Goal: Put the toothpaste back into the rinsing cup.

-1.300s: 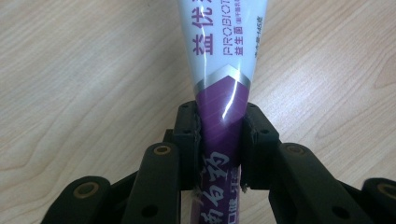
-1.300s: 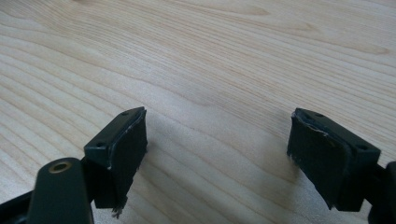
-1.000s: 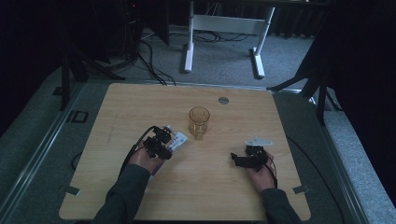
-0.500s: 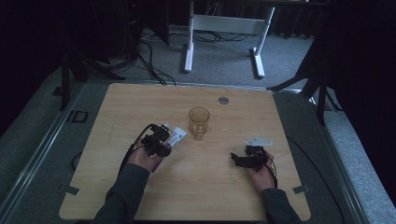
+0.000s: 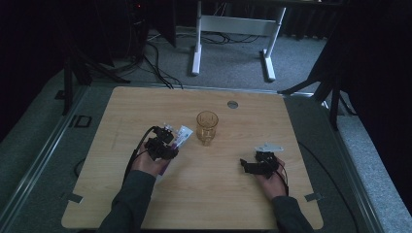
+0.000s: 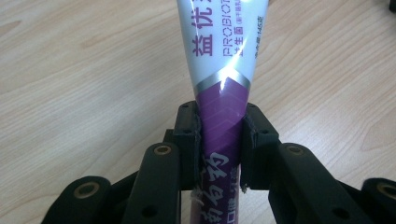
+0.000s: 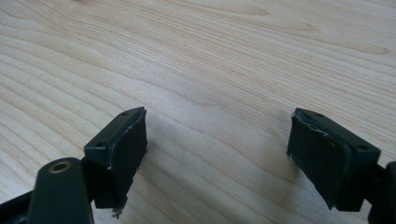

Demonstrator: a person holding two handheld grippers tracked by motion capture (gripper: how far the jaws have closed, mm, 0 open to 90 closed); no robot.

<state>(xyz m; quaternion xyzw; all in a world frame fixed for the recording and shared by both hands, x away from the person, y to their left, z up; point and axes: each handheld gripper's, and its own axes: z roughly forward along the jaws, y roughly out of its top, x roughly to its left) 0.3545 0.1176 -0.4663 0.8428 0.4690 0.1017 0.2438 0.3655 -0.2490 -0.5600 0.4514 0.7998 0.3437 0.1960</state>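
Left gripper is clamped on the purple lower part of the toothpaste tube, pads pressing both flanks; the white end juts out past the jaws toward the glass. Step in hand, judged: carrying the gripped tube, probably to the glass. Next move calls for tilting the tube upright over the glass's rim. Right gripper idles, jaws wide apart, right of the glass.

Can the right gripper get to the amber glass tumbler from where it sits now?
Probably yes. The right gripper is open and holds nothing, and bare wooden tabletop lies between it and the amber glass tumbler. The white-and-purple tube, held by the left gripper, lies on the tumbler's far side.
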